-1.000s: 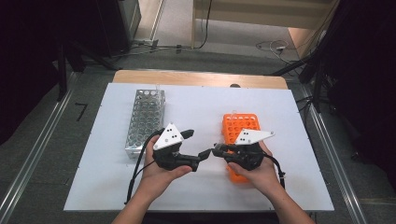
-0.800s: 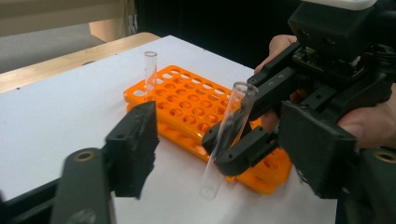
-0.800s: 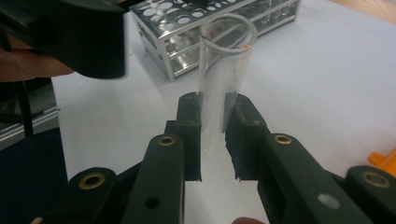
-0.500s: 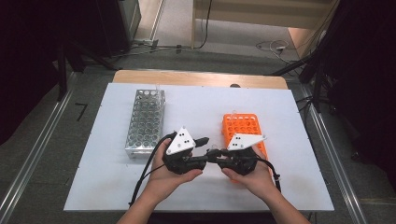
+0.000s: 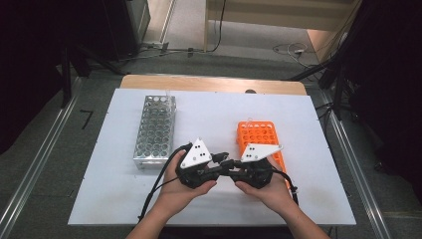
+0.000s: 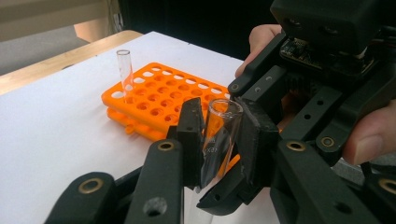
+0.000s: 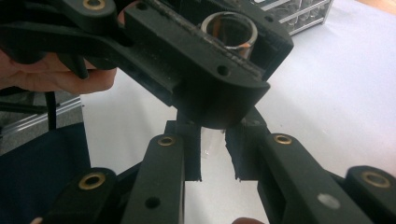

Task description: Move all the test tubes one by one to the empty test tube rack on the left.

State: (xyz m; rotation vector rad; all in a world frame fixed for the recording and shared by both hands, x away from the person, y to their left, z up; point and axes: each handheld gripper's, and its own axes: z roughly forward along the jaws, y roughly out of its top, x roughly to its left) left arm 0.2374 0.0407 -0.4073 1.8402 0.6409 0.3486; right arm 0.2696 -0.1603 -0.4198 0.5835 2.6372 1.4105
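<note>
Tube [image 6: 218, 140] of clear glass sits gripped between both tools above the white desk [image 5: 124, 199]: the left tool [image 6: 219, 135], whose jaws have just been closing, clamps its upper part, the right tool [image 7: 212, 156] holds its lower end, just beside the orange rack [image 5: 255, 133].

On the table [image 5: 124, 199], toward the left: a metal rack [image 5: 155, 130], long side running away from the person. To the right, well apart: a plastic rack [image 5: 259, 137] with one tube [image 6: 124, 70] standing upright in a corner hole. Nearer the person, between the racks — left gripper [image 5: 222, 160] and right gripper [image 5: 228, 164] tip to tip, another test tube [image 6: 218, 140] between both sets of jaws, just beside the plastic rack's near end.
</note>
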